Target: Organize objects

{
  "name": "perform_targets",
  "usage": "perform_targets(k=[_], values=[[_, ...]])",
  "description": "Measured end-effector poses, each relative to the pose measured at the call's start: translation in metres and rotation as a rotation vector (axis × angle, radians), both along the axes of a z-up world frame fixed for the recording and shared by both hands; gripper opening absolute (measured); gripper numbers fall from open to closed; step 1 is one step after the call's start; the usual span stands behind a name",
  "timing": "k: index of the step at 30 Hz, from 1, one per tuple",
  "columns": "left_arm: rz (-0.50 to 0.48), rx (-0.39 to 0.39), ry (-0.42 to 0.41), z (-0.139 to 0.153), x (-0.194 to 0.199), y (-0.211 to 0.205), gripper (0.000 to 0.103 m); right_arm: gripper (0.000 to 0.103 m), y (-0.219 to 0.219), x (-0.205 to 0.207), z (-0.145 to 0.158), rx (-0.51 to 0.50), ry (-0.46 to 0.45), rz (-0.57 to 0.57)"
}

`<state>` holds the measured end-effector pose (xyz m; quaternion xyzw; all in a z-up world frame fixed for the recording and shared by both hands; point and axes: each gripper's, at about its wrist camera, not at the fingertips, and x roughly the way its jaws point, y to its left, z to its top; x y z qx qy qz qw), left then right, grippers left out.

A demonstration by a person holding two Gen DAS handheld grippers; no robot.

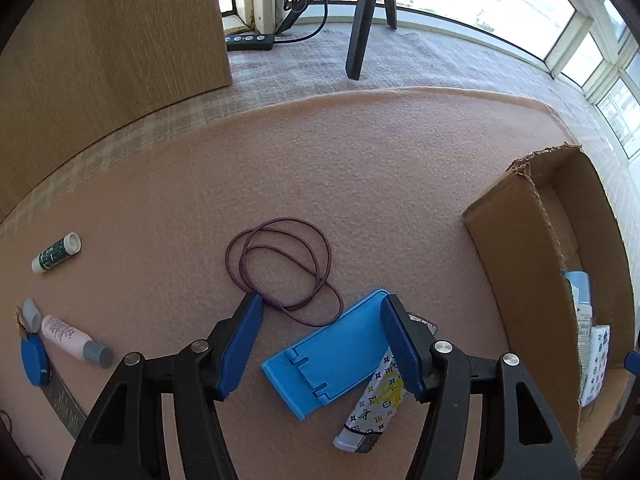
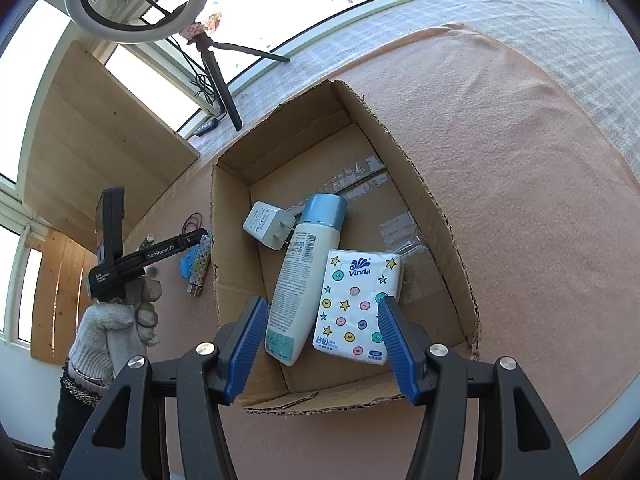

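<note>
L tool point(image 1: 322, 322) half-hiding blue stand point(image 1: 328, 360)

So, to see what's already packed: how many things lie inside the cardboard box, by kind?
In the cardboard box:
Lotion bottle: 1
Tissue pack: 1
Charger plug: 1
Total: 3

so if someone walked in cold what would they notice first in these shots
Probably the open brown cardboard box on the pink felt mat, already holding a white bottle with a blue cap, a starred tissue pack and a white plug charger. Next, the open left gripper poised over a bright blue plastic stand, with a coiled purple cord just beyond it.
</note>
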<state>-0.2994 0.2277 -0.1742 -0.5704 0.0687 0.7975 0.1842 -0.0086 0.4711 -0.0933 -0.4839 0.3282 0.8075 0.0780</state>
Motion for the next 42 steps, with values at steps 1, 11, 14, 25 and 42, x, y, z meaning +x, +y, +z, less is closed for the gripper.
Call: perform_targets(k=[1,11,14,25,42], values=[[-0.009,0.0,-0.003,0.0,0.003,0.002,0.065,0.054,-0.001,0.0,0.001,0.001,0.001,0.001],[-0.128,-0.028,0.048,0.002,0.052,0.002,0.05,0.054,-0.007,-0.002,0.003,-0.001,0.002,0.009],[-0.132,-0.021,0.056,0.003,0.067,-0.004,0.042,0.054,-0.014,-0.004,0.004,-0.002,0.006,0.025],[-0.06,0.03,0.063,0.006,0.126,-0.045,0.04,0.054,-0.059,-0.014,0.021,0.02,0.044,0.144],[0.067,0.063,0.041,0.009,0.151,-0.123,0.04,0.054,-0.168,-0.082,-0.007,0.064,-0.056,0.292]])
